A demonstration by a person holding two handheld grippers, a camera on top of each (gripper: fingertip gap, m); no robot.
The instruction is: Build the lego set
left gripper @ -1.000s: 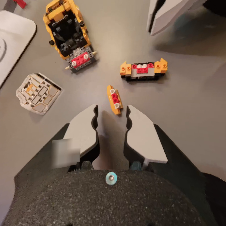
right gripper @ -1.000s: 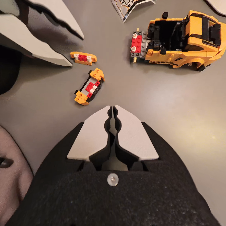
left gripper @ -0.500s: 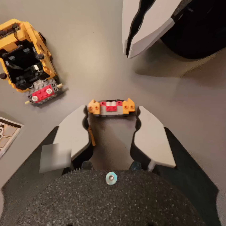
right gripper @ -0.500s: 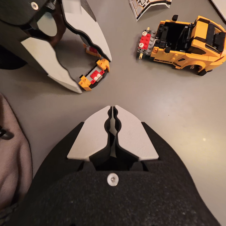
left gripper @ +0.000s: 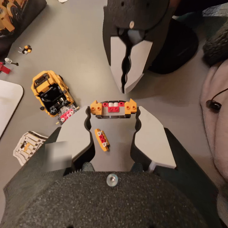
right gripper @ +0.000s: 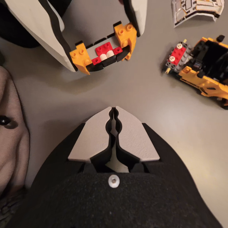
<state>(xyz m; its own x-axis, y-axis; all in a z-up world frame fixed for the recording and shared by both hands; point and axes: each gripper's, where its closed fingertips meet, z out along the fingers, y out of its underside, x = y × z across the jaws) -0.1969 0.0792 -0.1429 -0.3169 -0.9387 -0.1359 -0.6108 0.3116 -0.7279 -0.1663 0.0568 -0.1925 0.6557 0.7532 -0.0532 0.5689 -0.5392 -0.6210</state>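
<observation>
Bumper (left gripper: 113, 109) sat at frame centre, clamped end to end between the left gripper's (left gripper: 113, 109) fingers above the desk (left gripper: 80, 61); the right gripper (right gripper: 113, 108), lower centre, was closed and empty.

No writing, number or brand mark can be read anywhere. The sticker sheet (left gripper: 28, 146), left of the left gripper's jaws, shows only outlined shapes in grey, black and yellow. The box (left gripper: 11, 17), far ahead-left of the same jaws, shows a printed car picture, no legible lettering.
</observation>
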